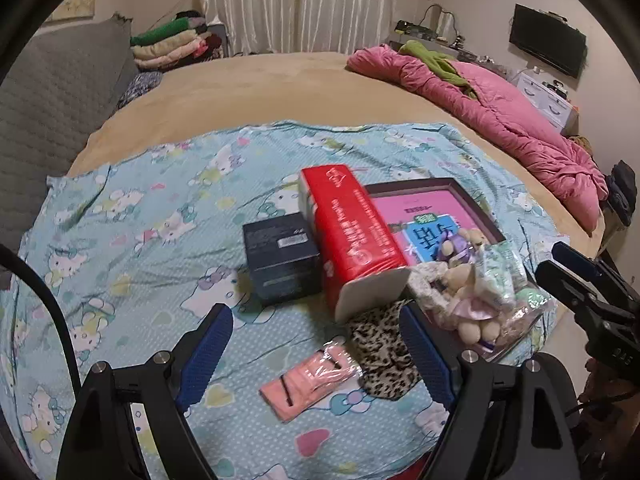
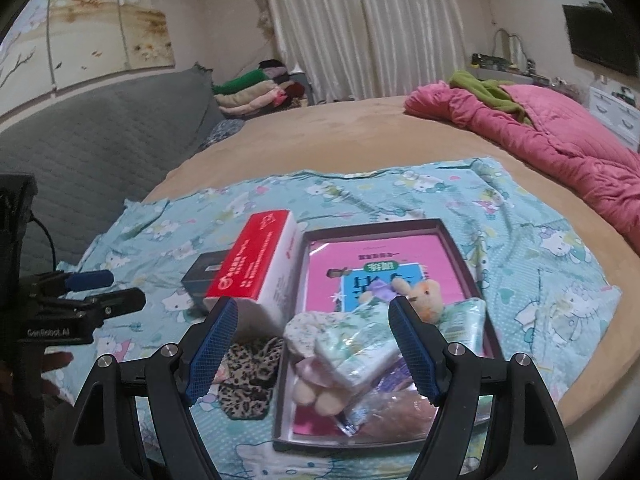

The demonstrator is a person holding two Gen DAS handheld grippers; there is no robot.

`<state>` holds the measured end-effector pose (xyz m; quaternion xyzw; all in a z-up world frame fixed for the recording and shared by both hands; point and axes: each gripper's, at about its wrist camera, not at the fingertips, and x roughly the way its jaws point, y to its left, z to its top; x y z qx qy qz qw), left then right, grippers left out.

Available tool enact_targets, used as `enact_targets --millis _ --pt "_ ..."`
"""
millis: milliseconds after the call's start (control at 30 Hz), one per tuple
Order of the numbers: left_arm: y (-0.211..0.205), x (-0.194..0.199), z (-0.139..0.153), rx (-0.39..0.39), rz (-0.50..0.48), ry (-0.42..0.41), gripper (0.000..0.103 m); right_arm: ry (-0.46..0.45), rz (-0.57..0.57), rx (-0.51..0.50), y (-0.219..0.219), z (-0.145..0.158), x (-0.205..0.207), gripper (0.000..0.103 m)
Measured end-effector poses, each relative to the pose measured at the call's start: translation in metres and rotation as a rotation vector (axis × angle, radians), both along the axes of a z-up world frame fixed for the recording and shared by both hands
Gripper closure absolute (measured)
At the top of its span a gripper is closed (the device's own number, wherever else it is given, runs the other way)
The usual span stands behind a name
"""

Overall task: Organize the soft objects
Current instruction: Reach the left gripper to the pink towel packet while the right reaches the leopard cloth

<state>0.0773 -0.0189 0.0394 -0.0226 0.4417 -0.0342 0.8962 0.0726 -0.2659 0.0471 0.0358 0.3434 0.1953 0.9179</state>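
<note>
Soft toys (image 2: 320, 392) and tissue packs (image 2: 360, 356) are already piled in the dark tray (image 2: 280, 412), while the leopard cloth (image 1: 384, 356) just left of the tray should be approached slowly by the wide, empty left claw (image 1: 316, 356) and the equally wide, empty right claw (image 2: 312, 354).

I note a bedroom with a tan-covered bed (image 1: 280, 80), grey quilted headboard (image 2: 100, 136), white curtains (image 2: 368, 28) behind, a wall-mounted television (image 1: 548, 40) at right, a painted blossom panel (image 2: 80, 20) at left, and dim indoor light
</note>
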Motion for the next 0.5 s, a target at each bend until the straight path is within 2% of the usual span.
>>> enact_targets --millis 267,367,500 --pt "0.021 -0.004 -0.03 -0.003 0.02 0.064 0.018 0.002 0.075 -0.042 0.027 -0.003 -0.008 0.024" --pt "0.022 -0.004 -0.045 -0.007 -0.03 0.094 0.018 0.007 0.103 -0.06 0.036 -0.007 -0.01 0.024" --pt "0.016 -0.009 -0.068 0.042 -0.101 0.125 0.018 0.017 0.136 -0.085 0.047 -0.013 -0.012 0.024"
